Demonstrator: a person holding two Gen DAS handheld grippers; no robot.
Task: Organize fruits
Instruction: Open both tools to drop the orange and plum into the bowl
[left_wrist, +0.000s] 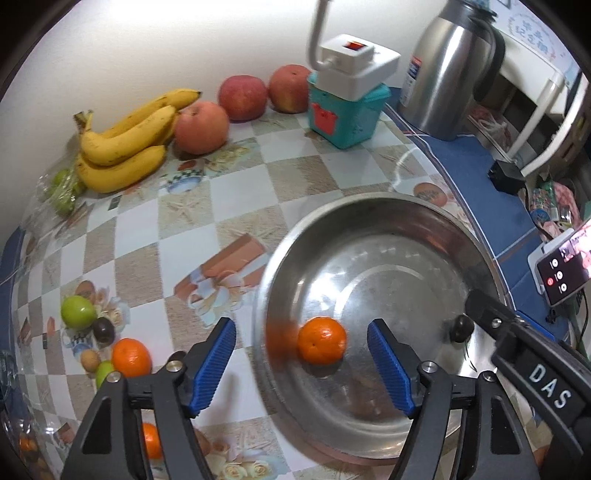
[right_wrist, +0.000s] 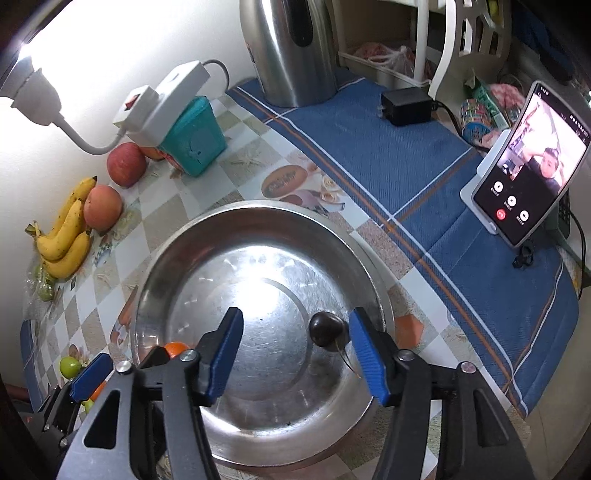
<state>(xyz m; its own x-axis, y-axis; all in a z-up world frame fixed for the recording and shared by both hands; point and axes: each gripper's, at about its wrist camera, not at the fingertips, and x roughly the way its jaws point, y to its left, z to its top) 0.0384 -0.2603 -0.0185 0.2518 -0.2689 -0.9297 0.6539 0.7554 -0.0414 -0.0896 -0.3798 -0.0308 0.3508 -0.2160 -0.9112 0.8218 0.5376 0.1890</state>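
The left gripper (left_wrist: 301, 367) stands open, its blue ribbed pads (left_wrist: 389, 365) clear of the small round orange tangerine (left_wrist: 322, 340), which lies loose between and just ahead of them on the floor of the wide, shallow stainless-steel bowl (left_wrist: 369, 206). The right gripper (right_wrist: 295, 352) is open too; the small dark, glossy round fruit (right_wrist: 325, 328) sits just ahead of its right pad, close to it, also inside the bowl (right_wrist: 258, 206), and I cannot tell whether they touch.

Both fruits are round and the metal is smooth, so either may roll. A pad that brushes one while lifting away could knock it across the bowl. The two grippers sit close together over it, and a careless withdrawal could make them collide.

Off to the left of the left fingers, another orange tangerine (left_wrist: 131, 357), a green round fruit (left_wrist: 77, 312) and smaller pieces wait on the checked plastic tablecloth (left_wrist: 236, 192). Reaching there risks catching the bowl's rim. Farther off lie yellow bananas (left_wrist: 125, 144) and red apples (left_wrist: 201, 127).
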